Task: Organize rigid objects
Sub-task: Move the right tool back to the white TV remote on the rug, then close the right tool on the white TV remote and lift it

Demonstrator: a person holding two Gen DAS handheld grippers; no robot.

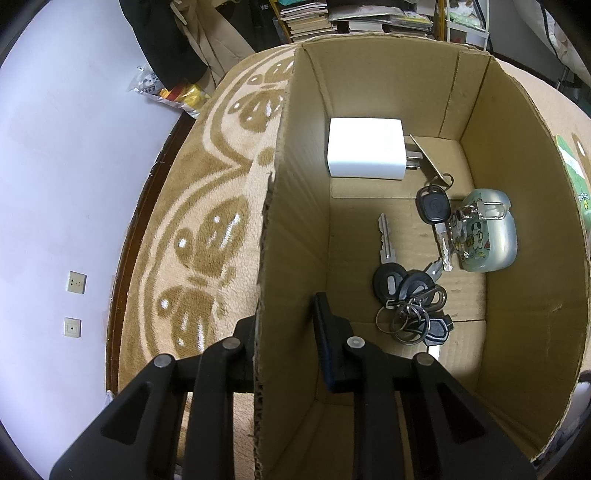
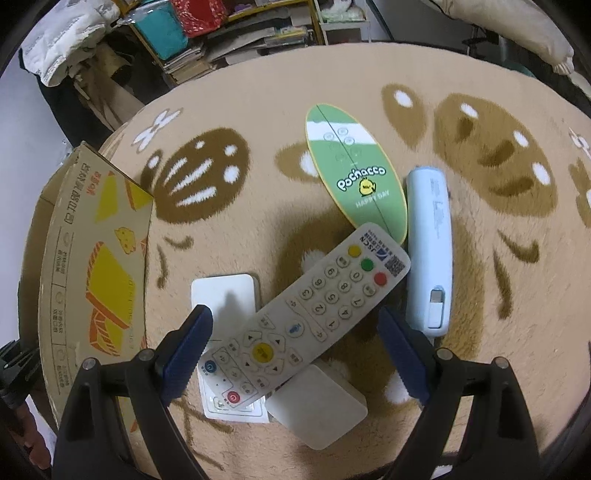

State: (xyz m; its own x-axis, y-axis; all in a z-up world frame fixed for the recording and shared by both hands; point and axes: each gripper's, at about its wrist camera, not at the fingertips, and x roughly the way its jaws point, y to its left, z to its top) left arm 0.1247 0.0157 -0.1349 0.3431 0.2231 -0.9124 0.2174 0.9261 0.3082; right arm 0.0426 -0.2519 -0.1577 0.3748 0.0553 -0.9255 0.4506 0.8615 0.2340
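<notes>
- Left claw (image 1: 284,328) pinches the box (image 1: 280,221) wall, steadying it.
- Right claw (image 2: 295,343) spread over the remote (image 2: 306,314); next, close and lift it boxward.

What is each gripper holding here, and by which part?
Left gripper clamps the cardboard box by its left wall. Right gripper is open around the remote, holding nothing.

Home, lived-in room: patterned plush rug (image 2: 258,110), shelves of stacked books (image 1: 310,18), hung coats (image 1: 173,37), folded bedding (image 2: 62,44), wall sockets (image 1: 75,282), TV remote (image 2: 306,314) on the rug.
</notes>
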